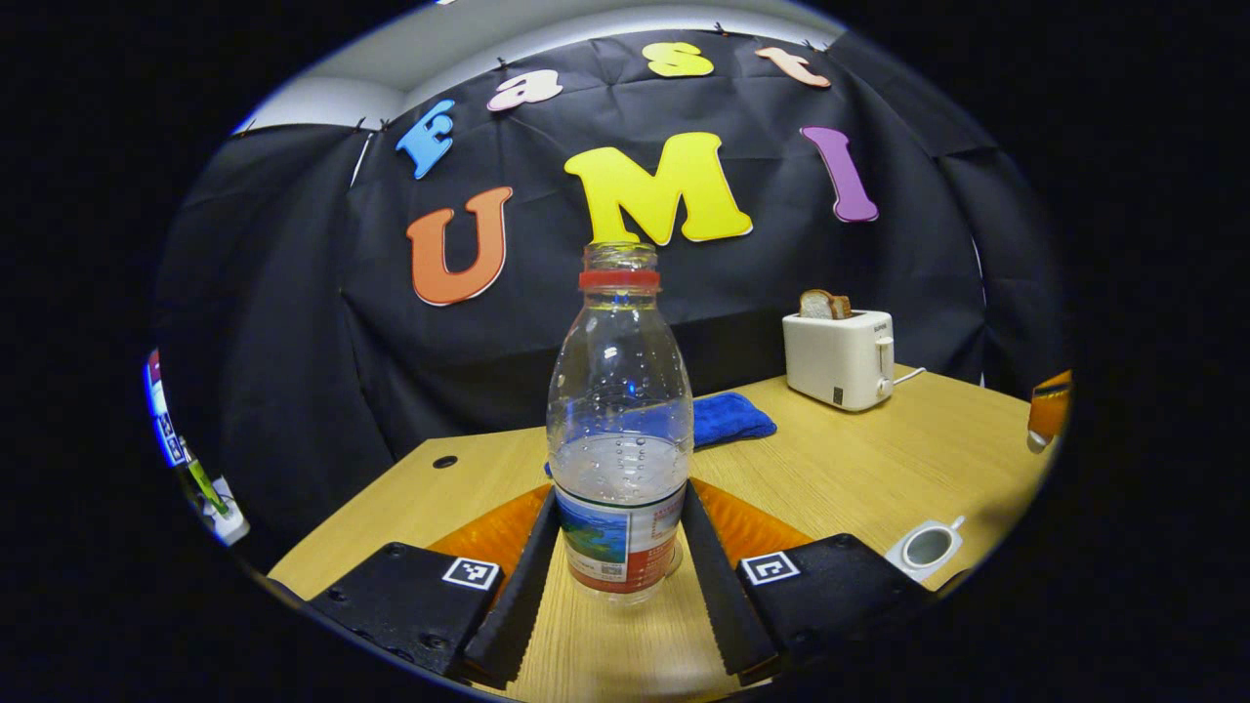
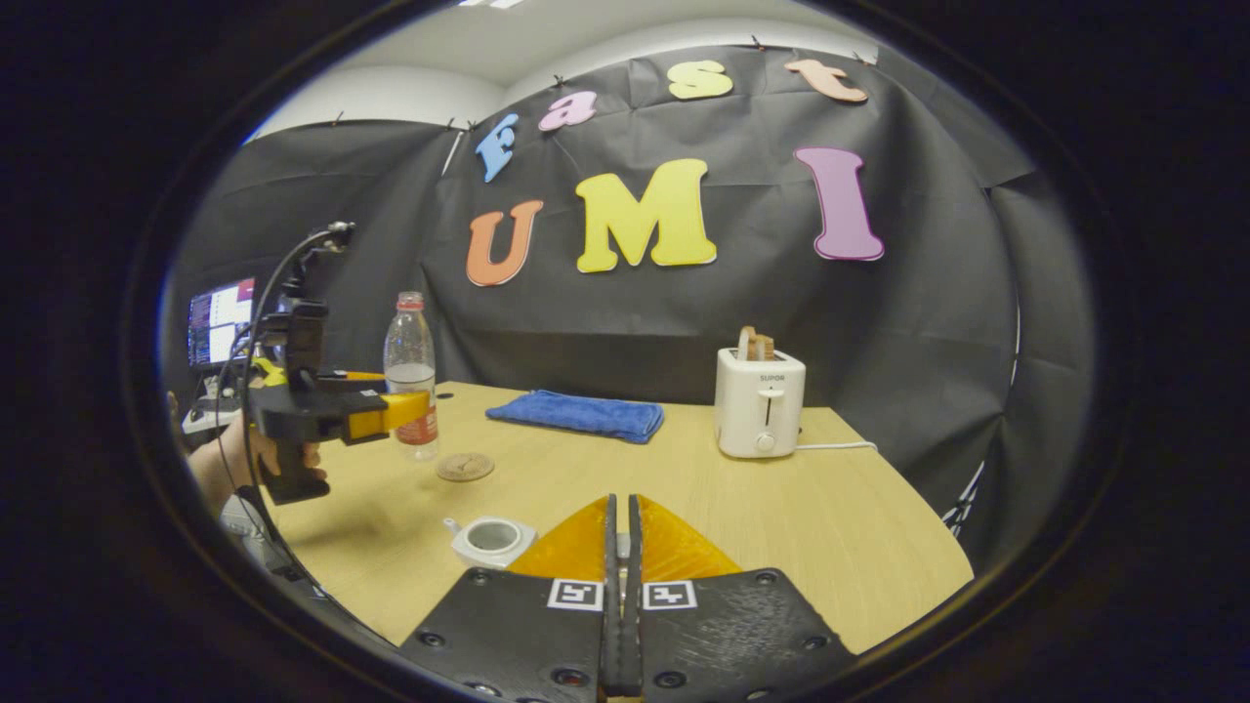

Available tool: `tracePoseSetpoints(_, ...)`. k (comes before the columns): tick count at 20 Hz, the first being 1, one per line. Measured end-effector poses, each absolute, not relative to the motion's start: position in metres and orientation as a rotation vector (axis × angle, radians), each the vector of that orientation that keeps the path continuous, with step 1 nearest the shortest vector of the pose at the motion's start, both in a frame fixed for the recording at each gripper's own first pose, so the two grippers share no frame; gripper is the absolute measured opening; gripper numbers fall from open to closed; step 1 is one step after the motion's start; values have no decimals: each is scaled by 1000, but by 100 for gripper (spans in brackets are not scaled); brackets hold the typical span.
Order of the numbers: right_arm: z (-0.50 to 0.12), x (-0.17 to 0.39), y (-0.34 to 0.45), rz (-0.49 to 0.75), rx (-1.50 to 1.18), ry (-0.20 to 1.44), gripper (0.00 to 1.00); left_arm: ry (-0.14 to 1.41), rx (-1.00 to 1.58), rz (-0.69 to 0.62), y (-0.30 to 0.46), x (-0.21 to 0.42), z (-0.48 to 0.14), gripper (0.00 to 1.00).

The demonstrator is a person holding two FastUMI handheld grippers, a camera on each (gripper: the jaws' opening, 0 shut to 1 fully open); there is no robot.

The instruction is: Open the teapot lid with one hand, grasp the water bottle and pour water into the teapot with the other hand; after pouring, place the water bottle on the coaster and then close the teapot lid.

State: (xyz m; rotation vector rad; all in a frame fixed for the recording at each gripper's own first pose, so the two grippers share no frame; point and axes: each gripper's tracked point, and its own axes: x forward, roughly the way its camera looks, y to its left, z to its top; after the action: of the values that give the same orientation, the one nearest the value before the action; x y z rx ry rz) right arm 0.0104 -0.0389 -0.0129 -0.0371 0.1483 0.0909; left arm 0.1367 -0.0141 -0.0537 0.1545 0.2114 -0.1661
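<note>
A clear water bottle (image 1: 617, 391) with a red neck ring and no cap stands upright, about a third full. My left gripper (image 1: 620, 498) is shut on its label, one finger on each side. From the right gripper view, the same bottle (image 2: 410, 351) sits at the table's far left with the left gripper (image 2: 405, 410) around its lower part, held by a hand (image 2: 225, 469). A round brown coaster (image 2: 465, 467) lies just in front of it. The small white teapot (image 2: 491, 539) (image 1: 928, 547) has an open top. My right gripper (image 2: 621, 527) hangs above the table beside it, shut with nothing between its fingers.
A folded blue towel (image 2: 576, 415) lies at the back of the wooden table (image 2: 830, 508). A white toaster (image 2: 760, 400) with bread in it stands at the back right, its cord trailing right. A lit monitor (image 2: 220, 320) is off the table's left side.
</note>
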Motion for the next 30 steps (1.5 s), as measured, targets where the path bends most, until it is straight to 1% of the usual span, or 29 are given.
tracePoseSetpoints(1, -13, 10, -40, 87, -39, 148, 0, 212, 126, -168, -13, 142, -56, 75)
tracePoseSetpoints(6, -14, 16, -41, 73, -33, 157, 0, 227, 28, -190, -13, 169, -70, 75)
tracePoseSetpoints(15, -22, 22, -46, 58, -34, 179, 0, 279, 11, -180, -10, 193, -103, 75)
tracePoseSetpoints(18, -24, 24, -45, 58, -34, 185, 0, 281, 1, -188, -12, 195, -103, 77)
tracePoseSetpoints(25, -23, 23, -39, 70, -44, 182, 0, 333, 15, -197, -12, 192, -115, 88)
tracePoseSetpoints(26, -24, 22, -38, 71, -44, 182, 0, 333, 12, -198, -13, 190, -109, 90)
tracePoseSetpoints(27, -24, 21, -37, 72, -45, 183, 0, 334, 12, -195, -14, 190, -109, 95)
tracePoseSetpoints(28, -24, 21, -36, 74, -45, 183, 0, 336, 12, -194, -13, 190, -109, 97)
tracePoseSetpoints(30, -23, 21, -34, 76, -47, 182, 0, 334, 8, -196, -13, 188, -107, 97)
